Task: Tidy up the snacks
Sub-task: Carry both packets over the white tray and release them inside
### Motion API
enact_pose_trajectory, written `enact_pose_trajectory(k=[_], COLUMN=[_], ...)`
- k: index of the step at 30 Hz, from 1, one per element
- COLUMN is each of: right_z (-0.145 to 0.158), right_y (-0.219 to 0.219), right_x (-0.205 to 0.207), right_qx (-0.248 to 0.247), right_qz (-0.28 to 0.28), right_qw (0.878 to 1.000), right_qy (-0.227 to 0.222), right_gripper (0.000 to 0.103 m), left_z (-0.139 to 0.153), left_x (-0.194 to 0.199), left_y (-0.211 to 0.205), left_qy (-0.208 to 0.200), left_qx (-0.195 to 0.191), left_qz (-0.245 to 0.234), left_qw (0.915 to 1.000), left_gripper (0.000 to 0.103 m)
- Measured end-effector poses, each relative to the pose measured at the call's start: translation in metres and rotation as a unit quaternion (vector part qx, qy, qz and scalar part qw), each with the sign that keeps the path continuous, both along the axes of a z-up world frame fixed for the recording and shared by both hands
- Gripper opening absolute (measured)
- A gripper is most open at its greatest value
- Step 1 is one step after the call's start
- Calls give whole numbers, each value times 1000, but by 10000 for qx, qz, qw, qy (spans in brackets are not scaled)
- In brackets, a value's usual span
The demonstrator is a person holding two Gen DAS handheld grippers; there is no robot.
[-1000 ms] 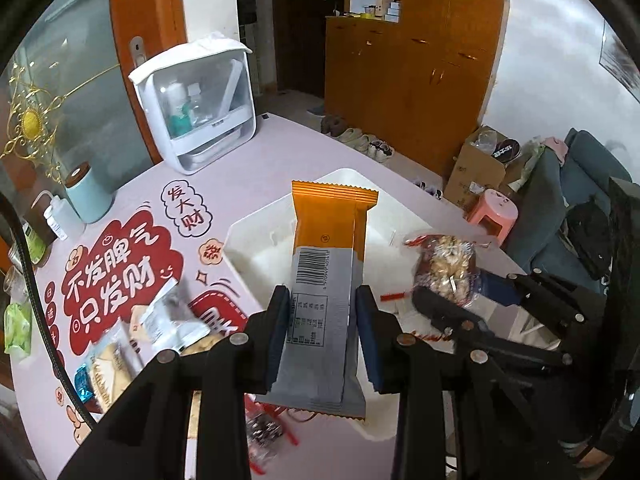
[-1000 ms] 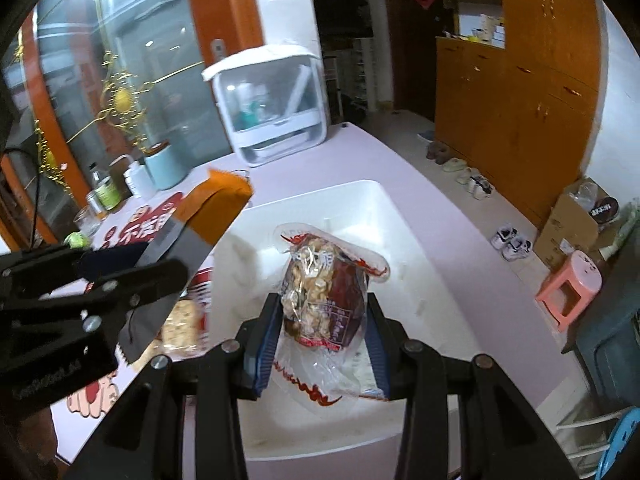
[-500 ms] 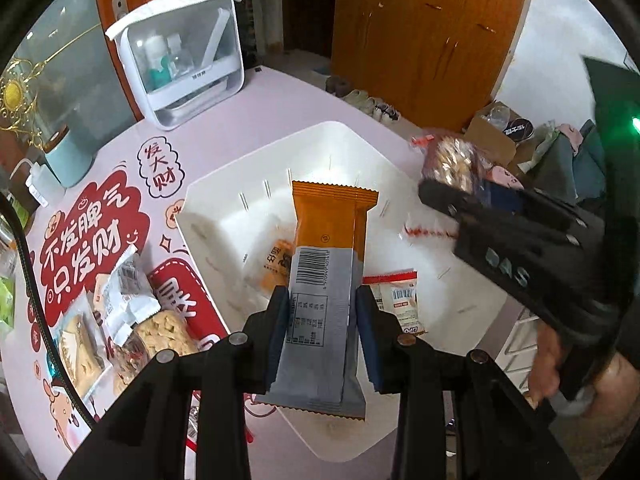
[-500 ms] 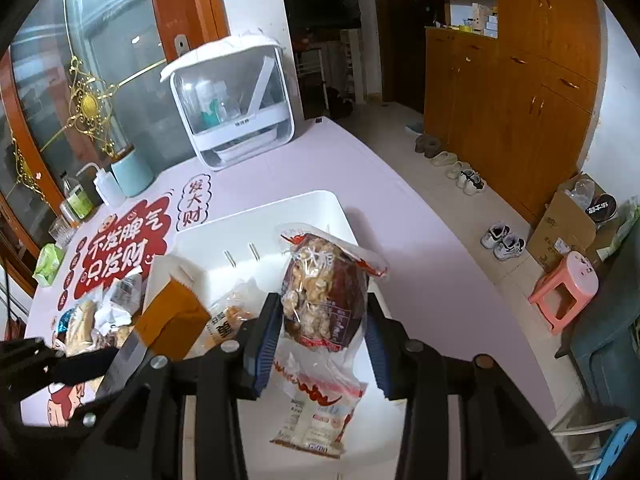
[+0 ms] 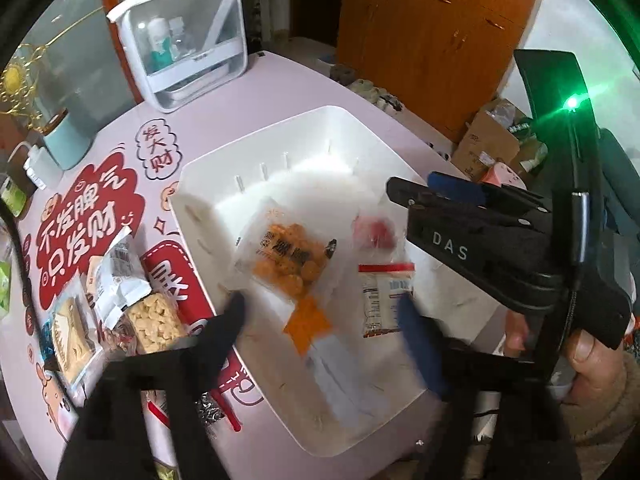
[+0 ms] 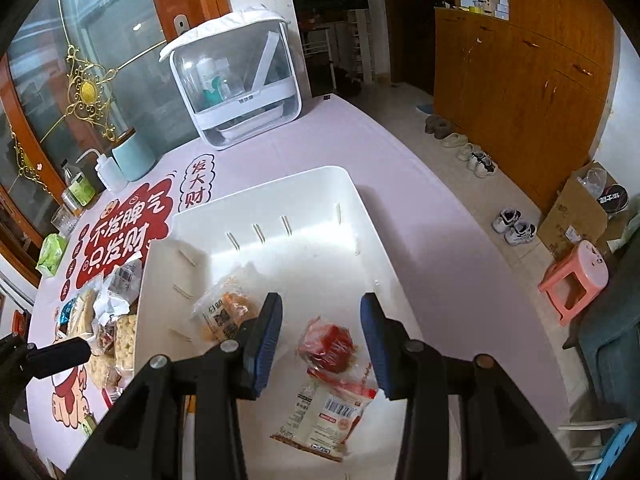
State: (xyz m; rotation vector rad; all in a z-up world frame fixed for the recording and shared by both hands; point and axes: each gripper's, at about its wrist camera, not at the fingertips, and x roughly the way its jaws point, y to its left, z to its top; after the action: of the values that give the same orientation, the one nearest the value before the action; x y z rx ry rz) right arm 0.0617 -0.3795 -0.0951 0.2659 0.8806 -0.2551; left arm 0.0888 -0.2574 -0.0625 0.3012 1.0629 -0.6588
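Bin far half (image 6: pixel 320 248): bare floor, open from above;
Bin near half: blocked by snack packets (image 6: pixel 326 404);
Table left of bin: crowded by loose snacks (image 5: pixel 156 320)

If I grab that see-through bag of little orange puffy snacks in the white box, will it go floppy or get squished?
Probably floppy: the see-through bag of orange puffs is thin crinkled film lying slack in the white plastic box. Likely light, since it looks mostly small airy pieces. A hard squeeze might crush them.
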Motion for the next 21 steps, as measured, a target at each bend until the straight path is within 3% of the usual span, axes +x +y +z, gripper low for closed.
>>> enact_pose_trajectory(k=[21], right_z=[18], right_y=[22], right_x=[-24], right_qx=[-26], right_qz=[-36], right_qw=[10000], right_qy=[-80], right_gripper=[42], left_z=[5], left_x=[-8], left_y=[24], left_qy=[-224], left_qx=[339], left_qz=[451], left_qw=[9982], left_gripper=[83])
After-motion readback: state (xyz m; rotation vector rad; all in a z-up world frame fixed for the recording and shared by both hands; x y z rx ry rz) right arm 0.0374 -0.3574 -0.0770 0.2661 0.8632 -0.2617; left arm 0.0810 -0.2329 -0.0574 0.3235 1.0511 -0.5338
